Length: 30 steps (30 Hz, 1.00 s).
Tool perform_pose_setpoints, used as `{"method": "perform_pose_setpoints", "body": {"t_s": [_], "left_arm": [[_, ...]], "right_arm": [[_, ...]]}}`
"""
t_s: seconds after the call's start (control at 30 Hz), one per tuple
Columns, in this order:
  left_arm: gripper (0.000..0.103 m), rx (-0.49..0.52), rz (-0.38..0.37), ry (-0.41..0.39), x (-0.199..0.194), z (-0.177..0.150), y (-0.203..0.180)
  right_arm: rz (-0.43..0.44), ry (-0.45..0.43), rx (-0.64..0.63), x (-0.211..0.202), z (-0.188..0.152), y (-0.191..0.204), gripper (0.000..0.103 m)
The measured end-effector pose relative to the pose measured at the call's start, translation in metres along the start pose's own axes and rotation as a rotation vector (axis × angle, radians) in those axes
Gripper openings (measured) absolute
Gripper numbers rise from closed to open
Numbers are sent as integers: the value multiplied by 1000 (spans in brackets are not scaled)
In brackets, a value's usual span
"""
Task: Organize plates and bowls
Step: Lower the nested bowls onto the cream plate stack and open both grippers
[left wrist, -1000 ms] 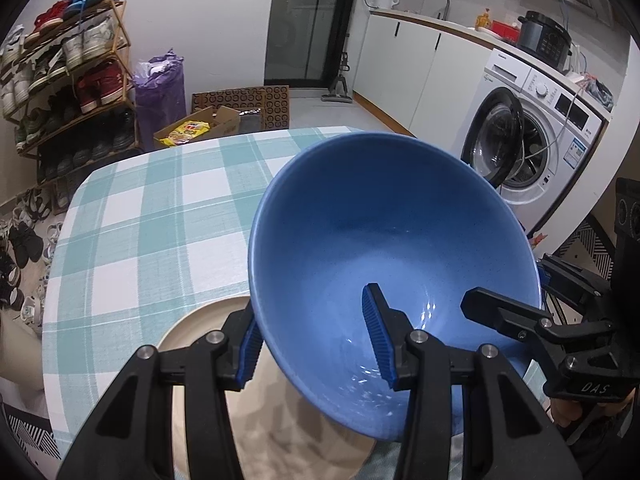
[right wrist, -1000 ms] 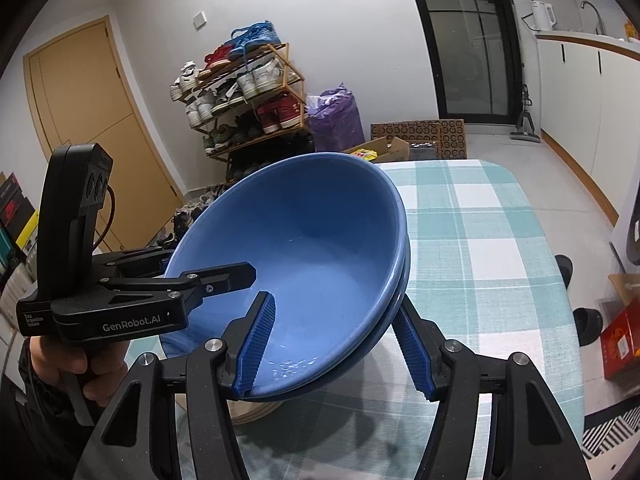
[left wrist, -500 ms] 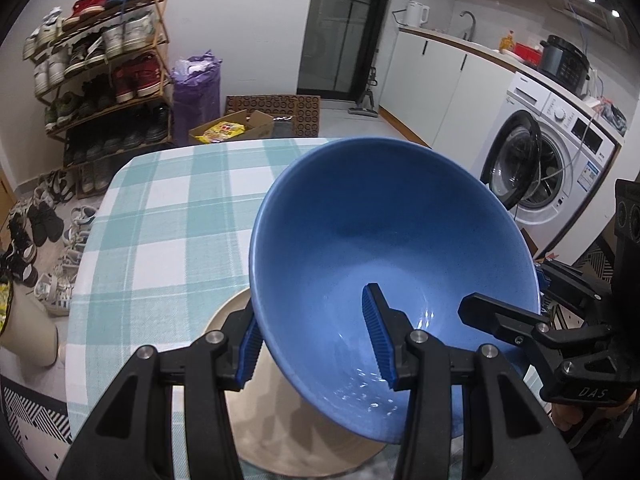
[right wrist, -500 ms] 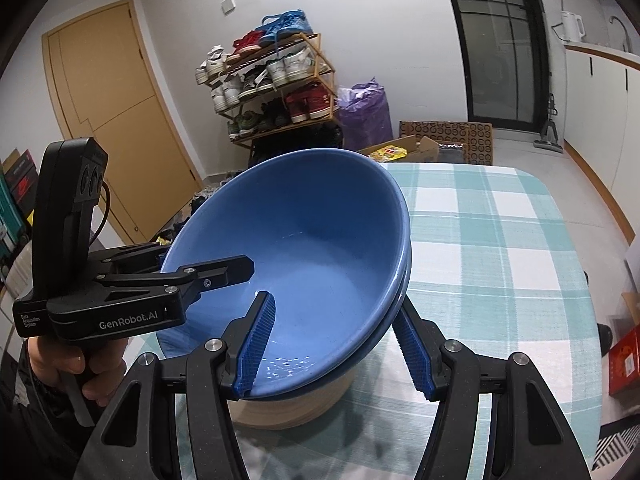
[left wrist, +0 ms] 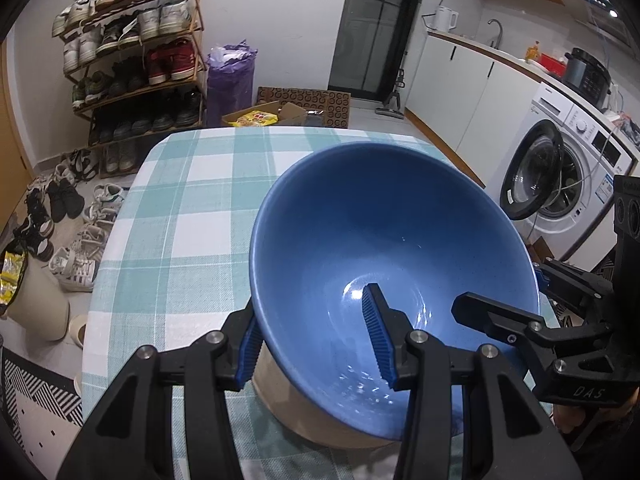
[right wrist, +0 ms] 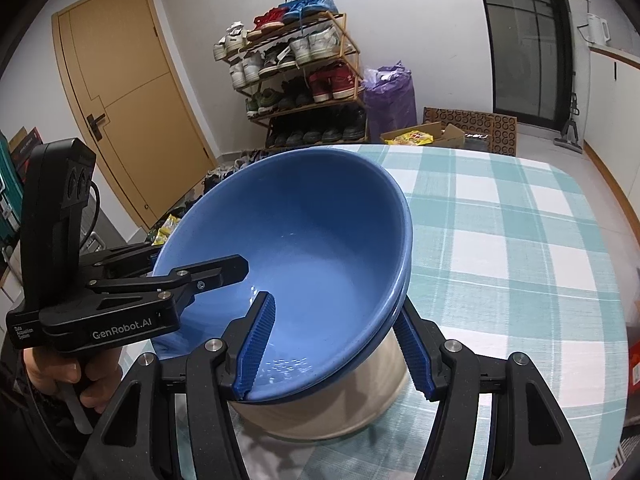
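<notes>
While tilted between both tools, blue bowls [left wrist: 384,248] sit over a cream bowl [right wrist: 320,404] on the checked table [left wrist: 180,216]. Looks like two blue bowls nested, going by the double rim in the right view [right wrist: 404,276]; only one seen from the left. Left tool [left wrist: 316,336] pinching the bowl wall, one blue pad inside, the other outside under the rim. Right tool [right wrist: 336,344] gripping the other side the same way, one pad inside, one outside. Cream bowl mostly hidden under the blue ones; only its side wall in sight. Hard to tell whether the blue bowls touch the cream one's rim or hang just above it. Bottom of the cream bowl cut off behind the tool arms. Hand [right wrist: 60,376] on the left tool's handle partly seen at the edge of the right view. Right tool's body [left wrist: 560,344] dark at the edge of the left view, hand on it barely seen. Beyond the table, a shoe rack [right wrist: 296,76] by the wall and a washer [left wrist: 568,176], bent by the lens.
</notes>
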<state>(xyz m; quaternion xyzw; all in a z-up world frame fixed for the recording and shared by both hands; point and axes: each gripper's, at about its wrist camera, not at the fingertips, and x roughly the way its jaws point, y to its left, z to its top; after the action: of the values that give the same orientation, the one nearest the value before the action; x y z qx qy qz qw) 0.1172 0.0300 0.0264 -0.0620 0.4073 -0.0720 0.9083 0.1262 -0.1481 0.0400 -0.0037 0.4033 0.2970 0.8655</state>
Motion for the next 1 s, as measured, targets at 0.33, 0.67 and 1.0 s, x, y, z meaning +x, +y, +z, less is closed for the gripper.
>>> {"method": "perform_pose_setpoints", "body": {"t_s": [0.33,0.67,1.0], "left_arm": [[46,-7,5,33,11,-8,4],[46,-10,5,66,23,-9,8],[46,-14,2,68,32,-9,9]], "right_arm": [[0,40,11,15,-4,1,62],[-5,74,20,27,-7,-3,62],[-15,83,21,32,-4,-4,62]]}}
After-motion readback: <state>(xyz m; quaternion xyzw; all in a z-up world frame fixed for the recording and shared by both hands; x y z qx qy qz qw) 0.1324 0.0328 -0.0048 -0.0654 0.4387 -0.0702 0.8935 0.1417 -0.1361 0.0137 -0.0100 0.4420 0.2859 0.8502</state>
